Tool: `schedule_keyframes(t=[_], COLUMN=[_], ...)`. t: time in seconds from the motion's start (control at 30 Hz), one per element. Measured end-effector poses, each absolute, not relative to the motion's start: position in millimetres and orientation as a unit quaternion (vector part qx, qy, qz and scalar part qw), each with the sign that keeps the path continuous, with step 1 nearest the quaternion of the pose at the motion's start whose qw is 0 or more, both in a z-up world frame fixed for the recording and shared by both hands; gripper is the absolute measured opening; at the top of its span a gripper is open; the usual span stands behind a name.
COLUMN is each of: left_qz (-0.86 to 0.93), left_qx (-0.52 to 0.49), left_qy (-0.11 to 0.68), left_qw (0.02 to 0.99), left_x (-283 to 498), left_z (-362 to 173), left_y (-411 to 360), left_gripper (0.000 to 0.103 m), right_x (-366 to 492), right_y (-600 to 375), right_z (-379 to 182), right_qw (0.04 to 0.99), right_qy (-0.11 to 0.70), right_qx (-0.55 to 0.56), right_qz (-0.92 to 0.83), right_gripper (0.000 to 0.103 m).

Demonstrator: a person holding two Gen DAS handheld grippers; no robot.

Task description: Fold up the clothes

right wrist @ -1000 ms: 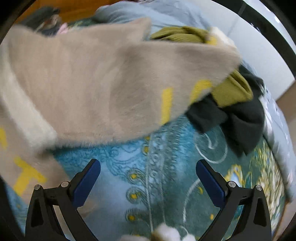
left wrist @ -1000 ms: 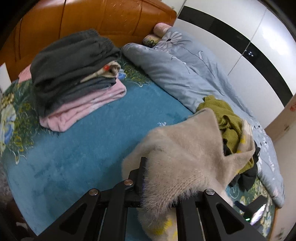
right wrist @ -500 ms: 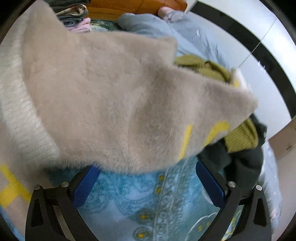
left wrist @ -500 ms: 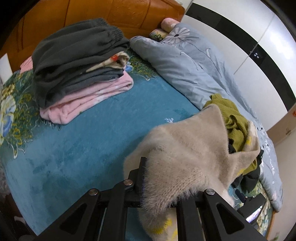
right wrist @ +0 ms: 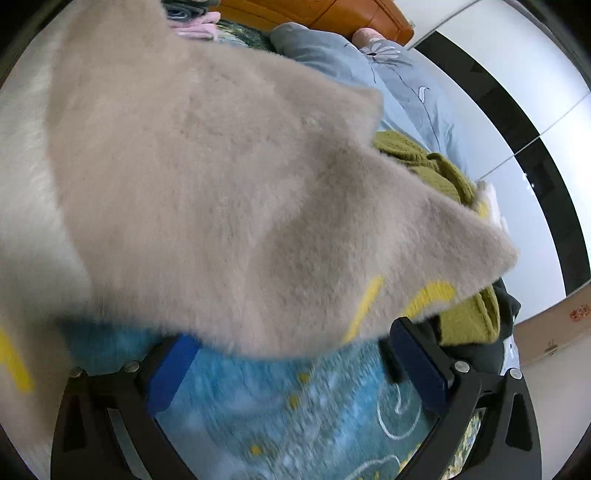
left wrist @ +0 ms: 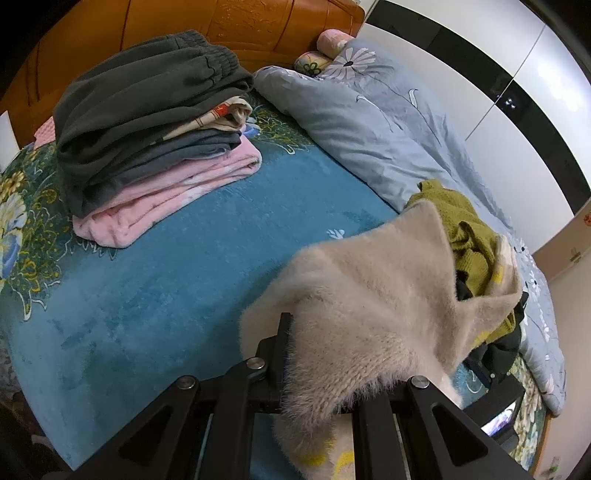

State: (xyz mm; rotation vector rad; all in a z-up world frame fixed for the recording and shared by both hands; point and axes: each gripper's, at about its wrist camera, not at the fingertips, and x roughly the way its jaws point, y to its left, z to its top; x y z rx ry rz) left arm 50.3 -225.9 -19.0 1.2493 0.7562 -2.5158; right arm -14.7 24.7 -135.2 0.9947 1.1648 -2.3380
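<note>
A fuzzy beige sweater (left wrist: 369, 295) with yellow markings hangs lifted above the teal bed blanket (left wrist: 184, 295). My left gripper (left wrist: 317, 354) is shut on its edge, and the fabric covers the right finger. In the right wrist view the same sweater (right wrist: 221, 184) fills most of the picture. Its lower edge drapes over the tips of my right gripper (right wrist: 295, 354), which is open with blue pads (right wrist: 170, 373) wide apart and not pressing on the cloth.
A stack of folded grey and pink clothes (left wrist: 147, 129) sits near the wooden headboard (left wrist: 221, 22). A blue-grey duvet (left wrist: 369, 110) lies along the far side. Olive green (left wrist: 465, 229) and black garments (right wrist: 509, 306) are heaped beyond the sweater. White wardrobe doors (left wrist: 517, 92) stand behind the bed.
The right gripper rolled and closed in on the sweater's lower edge, which now reaches its fingertips and fills more of its view. The left gripper kept its hold and hardly moved.
</note>
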Motion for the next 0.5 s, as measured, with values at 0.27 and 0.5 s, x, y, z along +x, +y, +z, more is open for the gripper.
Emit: schedule_keyframes(t=[0.27,0.5], left_qz=[-0.859,-0.868], left_qx=[0.428,0.418], left_qy=[0.257,0.242], left_qw=[0.118,0.114], left_x=[53,59], left_z=[-20,-13], left_y=[-229,-228], left_gripper=[0.011,0.011], right_x=[0,-8], right_y=[4,19], right_z=[-137,-94], right_qw=[0.223,0.201], right_qy=[0.434,0.321], right_qx=[0.352,0.372], right_qz=[-0.799,-0.848], right_gripper=[0.026,0.016])
